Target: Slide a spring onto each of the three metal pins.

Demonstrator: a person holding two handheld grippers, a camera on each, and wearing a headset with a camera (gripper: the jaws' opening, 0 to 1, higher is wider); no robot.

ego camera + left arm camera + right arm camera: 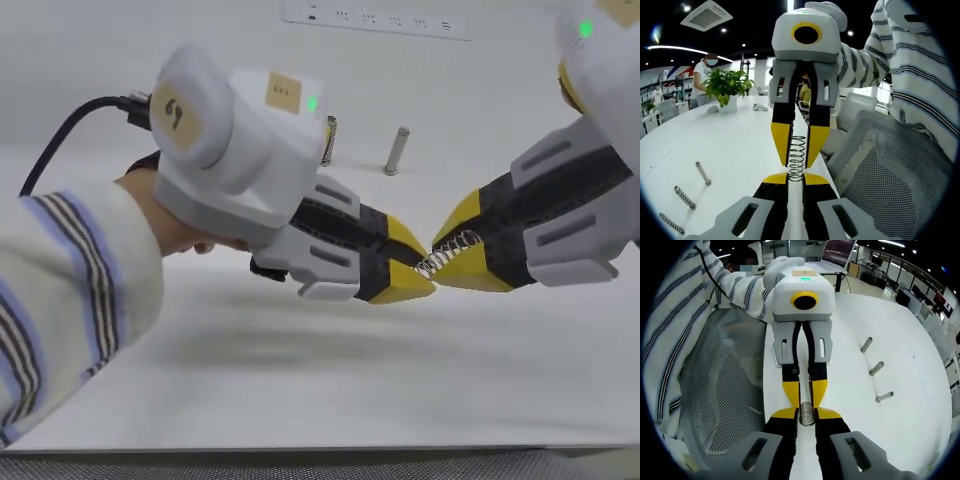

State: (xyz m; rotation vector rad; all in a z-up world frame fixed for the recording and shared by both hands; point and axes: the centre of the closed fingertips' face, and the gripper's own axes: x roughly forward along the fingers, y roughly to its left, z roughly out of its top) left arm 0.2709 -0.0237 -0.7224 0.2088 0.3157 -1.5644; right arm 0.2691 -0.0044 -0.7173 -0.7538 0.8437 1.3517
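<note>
A small steel spring (446,255) spans the gap between the two grippers, held above the white table. My right gripper (458,258) comes in from the right and is shut on it, the coil lying between its yellow fingertips (826,413). My left gripper (418,278) meets it tip to tip from the left, pinching the spring's (796,159) near end. Further back stands a bare metal pin (397,150). A second pin with a spring on it (329,140) is partly hidden behind the left gripper. The left gripper view has the bare pin (702,173) and two sprung pins (684,196) in a row.
A white power strip (375,18) lies along the table's (300,380) far edge. A black cable (60,140) trails from the left gripper. A mesh chair (720,390) stands by the table, and a potted plant (727,85) sits far down it.
</note>
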